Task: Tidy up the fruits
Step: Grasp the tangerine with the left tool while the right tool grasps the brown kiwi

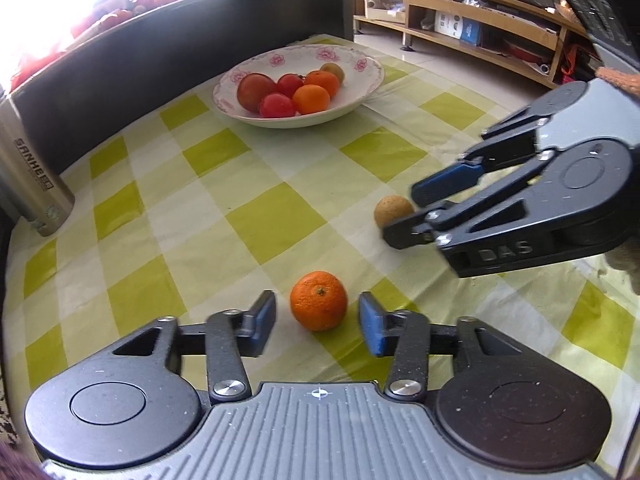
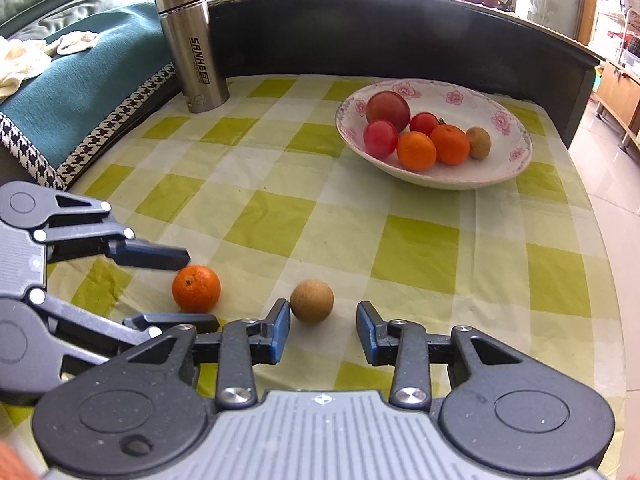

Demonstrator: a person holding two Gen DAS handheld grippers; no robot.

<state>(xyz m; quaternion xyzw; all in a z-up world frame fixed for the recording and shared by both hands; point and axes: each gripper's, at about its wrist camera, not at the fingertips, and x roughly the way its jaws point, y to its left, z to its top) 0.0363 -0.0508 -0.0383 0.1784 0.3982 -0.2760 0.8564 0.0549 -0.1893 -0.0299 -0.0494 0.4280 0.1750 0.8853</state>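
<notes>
Green-and-white checked cloth covers the tabletop (image 1: 256,216), with a dark sofa back running along its far edge and wooden shelving off behind that. So the left hand-held gripper (image 1: 318,322) sits low over the cloth with its jaws spread wide, and a loose orange mandarin (image 1: 319,300) lies right between the two blue pads, a bit ahead of the fingertips and not touching either one as far as I can see. From the right wrist view you can see that same mandarin (image 2: 196,288) with one of the left fingers hanging just above and behind it. The right hand-held gripper (image 2: 323,326) is also wide open, and a small brown round fruit (image 2: 311,301) rests on the cloth between its pads, sitting close up against the left pad and well clear of the right one. In the left view that brown fruit (image 1: 393,211) is partly hidden behind the right gripper's fingers. Well ahead of both grippers there's a white bowl (image 2: 500,168) with pink flowers on the rim, holding red tomatoes, two oranges and another brownish fruit. A steel flask (image 2: 194,46) marked SANHE stands upright at the far left edge of the cloth, well away from everything else.
</notes>
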